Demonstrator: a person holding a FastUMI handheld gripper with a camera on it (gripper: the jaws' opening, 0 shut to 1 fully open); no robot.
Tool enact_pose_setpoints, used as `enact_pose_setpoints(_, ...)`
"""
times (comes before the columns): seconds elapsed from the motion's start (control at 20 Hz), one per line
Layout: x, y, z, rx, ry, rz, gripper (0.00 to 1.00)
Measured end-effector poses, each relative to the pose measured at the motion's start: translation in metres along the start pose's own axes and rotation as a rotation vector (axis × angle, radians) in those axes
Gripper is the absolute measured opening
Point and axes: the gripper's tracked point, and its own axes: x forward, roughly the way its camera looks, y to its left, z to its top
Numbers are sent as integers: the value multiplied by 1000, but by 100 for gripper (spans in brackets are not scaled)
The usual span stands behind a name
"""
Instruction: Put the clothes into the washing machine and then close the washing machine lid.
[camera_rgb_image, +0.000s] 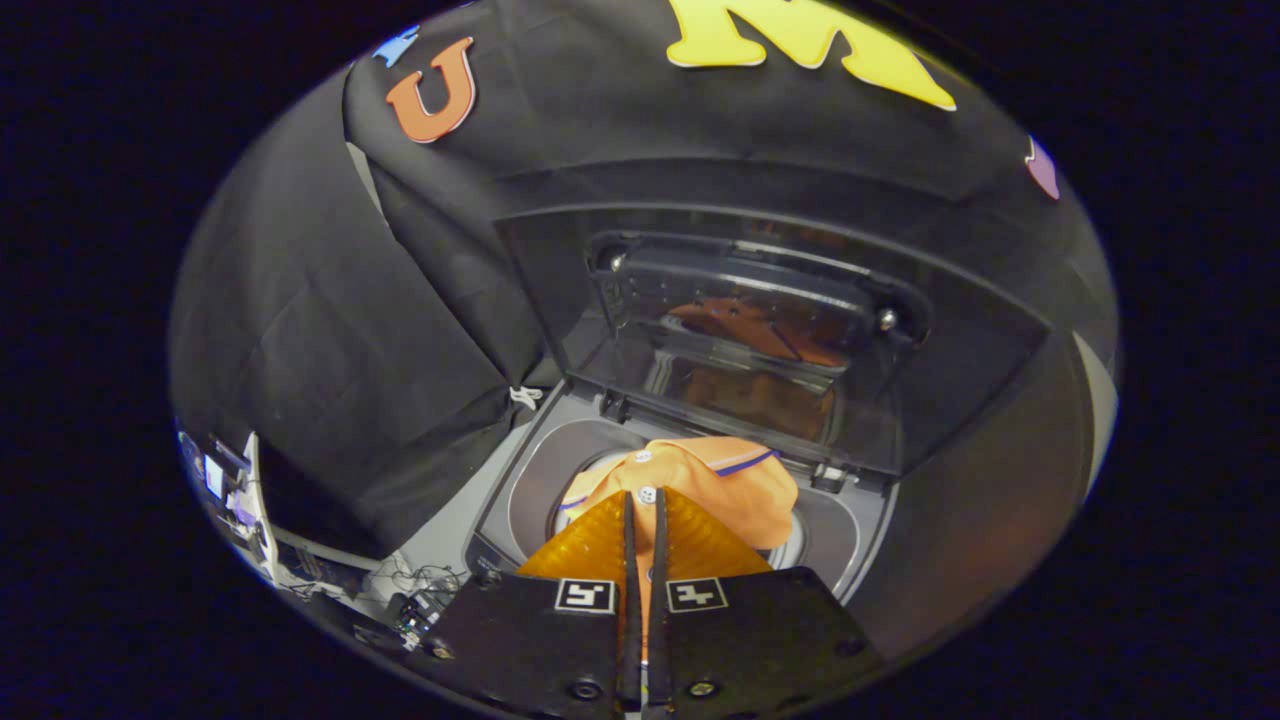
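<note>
Jaws (641, 497) nearly pressed together, only a thin slit between the fingers (600, 535). Orange fabric shows in that slit, so they're pinching the shirt (715, 480). The grip point sits at the shirt's near edge, by a white button at the fingertips.

Shirt: orange, with purple trim lines on the collar or cuff area. It's bunched up and hanging over the drum opening (560, 480) of the washer (500, 520), just ahead of and beyond the fingertips. Most of the cloth is over the middle and far side of the opening. Can't tell how much of it rests on the drum versus hangs from the jaws.

Washer: top-loader with a grey top deck and a round opening. A bit of the drum's rim shows left of the shirt and again on the right, beside the right finger.

Lid (760, 330): open, standing upright behind the opening and hinged at the washer's far edge. It has a dark translucent panel, and an orange reflection of the shirt shows in it.

Black cloth wall (350, 330) behind and to the left of the washer. Cables and small gear (400, 590) lie on the floor at the washer's near-left corner, left of the fingers.
</note>
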Motion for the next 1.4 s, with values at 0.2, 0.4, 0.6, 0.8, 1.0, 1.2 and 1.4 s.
enact_pose_setpoints(0.2, 22, 0, -10, -3, 6, -15, 6)
enact_pose_setpoints(0.4, 44, 2, -20, -17, 20, -46, 6)
enact_pose_setpoints(0.6, 65, -2, -35, -10, 43, -74, 6)
enact_pose_setpoints(0.8, 84, -11, -57, 63, 68, -86, 6)
enact_pose_setpoints(1.0, 93, -21, -74, 119, 86, -117, 6)
enact_pose_setpoints(1.2, 99, -25, -83, 122, 103, -133, 6)
enact_pose_setpoints(1.4, 100, -22, -82, 133, 102, -122, 5)
